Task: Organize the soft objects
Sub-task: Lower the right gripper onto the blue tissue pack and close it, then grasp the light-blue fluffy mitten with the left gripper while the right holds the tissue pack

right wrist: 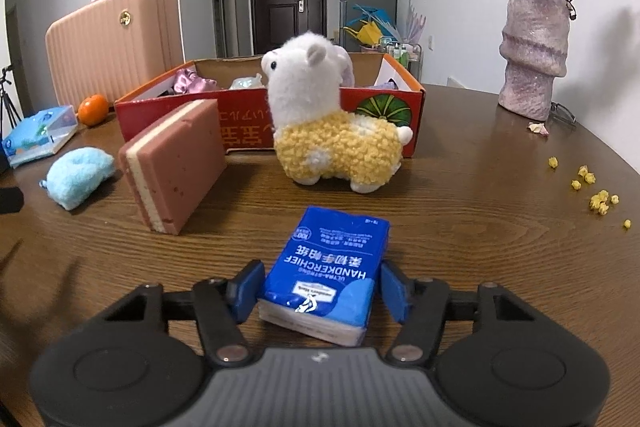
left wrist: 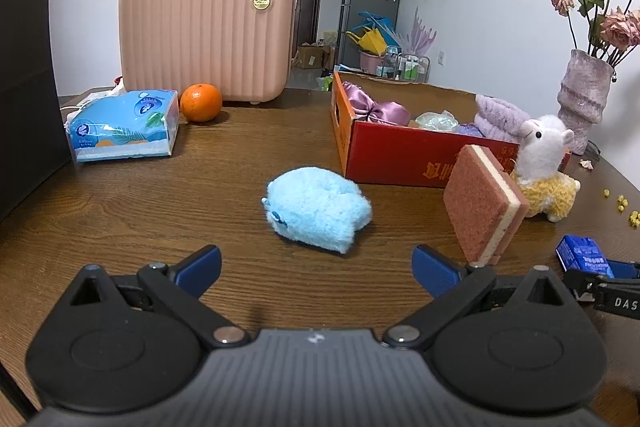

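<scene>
A blue pocket tissue pack (right wrist: pixel 324 279) lies flat on the wooden table between the fingers of my right gripper (right wrist: pixel 322 279), and both blue pads touch its long sides. Beyond it stand a white and yellow alpaca plush (right wrist: pixel 332 131) and a pink sponge (right wrist: pixel 176 163) on its edge. Both are in front of the red cardboard box (right wrist: pixel 376 103), which holds several soft items. My left gripper (left wrist: pixel 316 259) is open and holds nothing. A light blue fluffy plush (left wrist: pixel 316 209) lies on the table just ahead of it. The tissue pack (left wrist: pixel 584 255) also shows at the right edge of the left wrist view.
At the back left are a pink suitcase (left wrist: pixel 204 31), an orange (left wrist: pixel 201 103) and a blue tissue box (left wrist: pixel 124 125). A vase of dried roses (right wrist: pixel 534 51) stands at the right behind the box. Yellow crumbs (right wrist: pixel 600 201) are scattered on the right of the table.
</scene>
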